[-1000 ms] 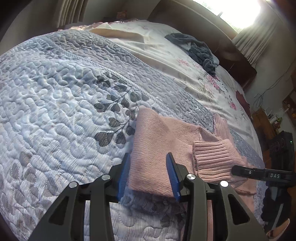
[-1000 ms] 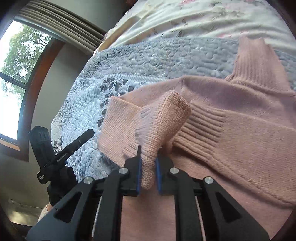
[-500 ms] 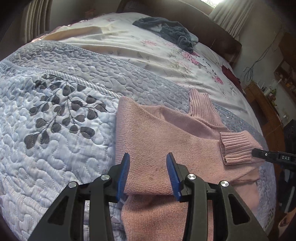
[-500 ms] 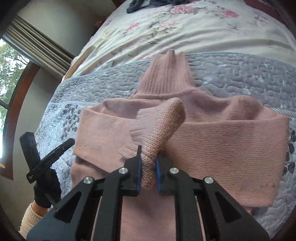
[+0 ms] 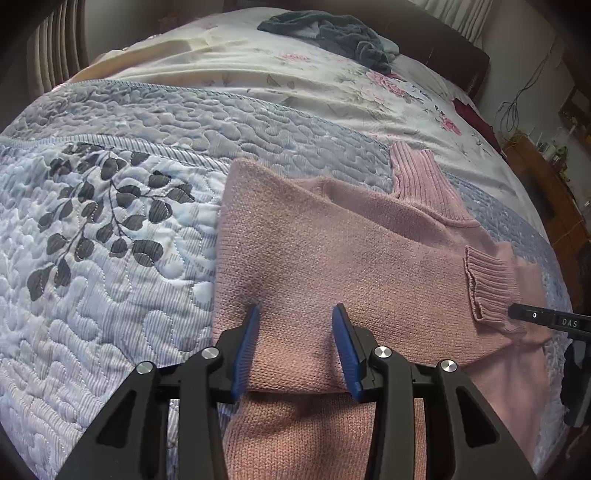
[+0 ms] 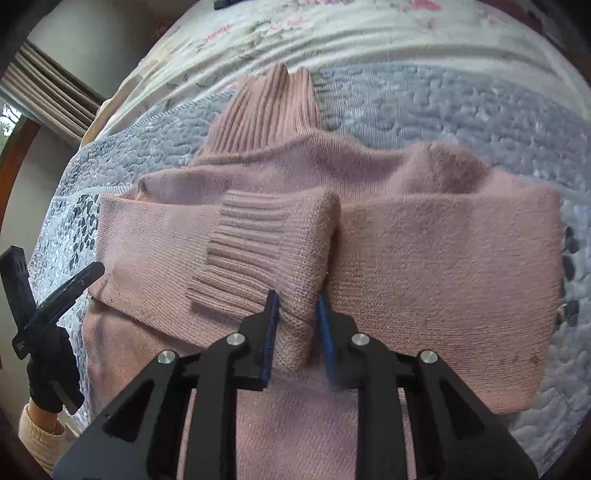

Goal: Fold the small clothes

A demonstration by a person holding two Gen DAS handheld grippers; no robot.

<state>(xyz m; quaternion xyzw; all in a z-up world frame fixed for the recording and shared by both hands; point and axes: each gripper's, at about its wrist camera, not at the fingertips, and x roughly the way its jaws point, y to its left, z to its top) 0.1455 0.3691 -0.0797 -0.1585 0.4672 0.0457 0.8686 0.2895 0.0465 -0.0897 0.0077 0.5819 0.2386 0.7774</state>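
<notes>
A pink knitted sweater (image 5: 351, 251) lies flat on a quilted bedspread (image 5: 110, 240), its ribbed collar (image 5: 421, 177) pointing away from me. Both sleeves are folded across the chest. My left gripper (image 5: 295, 332) hovers open just above the folded left sleeve, holding nothing. In the right wrist view the sweater (image 6: 443, 277) fills the frame, and the ribbed cuff (image 6: 251, 251) of the other sleeve lies flat on it. The sleeve fabric still runs between the fingers of my right gripper (image 6: 297, 325). They stand slightly apart, with a dark gap at the right pad.
A heap of dark grey-blue clothes (image 5: 332, 33) sits far back on a floral sheet (image 5: 295, 81). Wooden furniture (image 5: 546, 177) stands to the right of the bed. A gloved hand (image 6: 48, 369) holds the left gripper at the left edge of the right wrist view. Curtains (image 6: 48, 85) hang at upper left.
The right gripper carried the sleeve cuff across and laid it flat on the sweater; its fingers have widened off the fabric. The left gripper moved forward over the folded left sleeve.
</notes>
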